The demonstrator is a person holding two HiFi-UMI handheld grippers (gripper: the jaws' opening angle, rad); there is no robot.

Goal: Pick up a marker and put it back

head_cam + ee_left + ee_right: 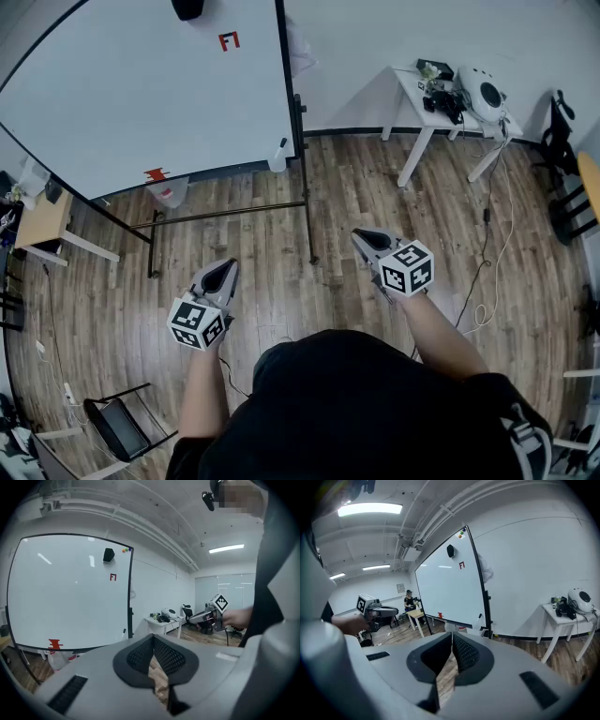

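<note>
since both tools sit at waist height, well apart from the whiteboard (141, 84), this reads as a neutral ready pose, not a reach. left gripper (229, 266) and right gripper (360, 235) both point forward at the board, spread either side of the body, so each camera keeps a clear line to it.

left gripper view: pads meet at the tips, nothing pinched, only wood floor (375, 187) visible through the wedge below them. right gripper view: same, pads together, empty. makes sense for carrying: nothing to hold yet, and closed jaws don't snag.

marker (282, 143): best guess is the small dark stick at the board's lower right corner, just beside the stand's upright. too small to be sure. a red thing (156, 174) sits on the lower edge further left; could be another marker or just ink, can't tell. black eraser (187, 8) is stuck near the top edge, with a red scrawl (230, 40) just below and right of it.

judgement: pick step not started. the dark stick is on the right gripper's side, so that tool looks the natural one. it needs to close the distance, open up, then clamp across the barrel. put-back target would be that same corner. white table (405, 80) off to the right is clutter, well apart, not relevant.
</note>
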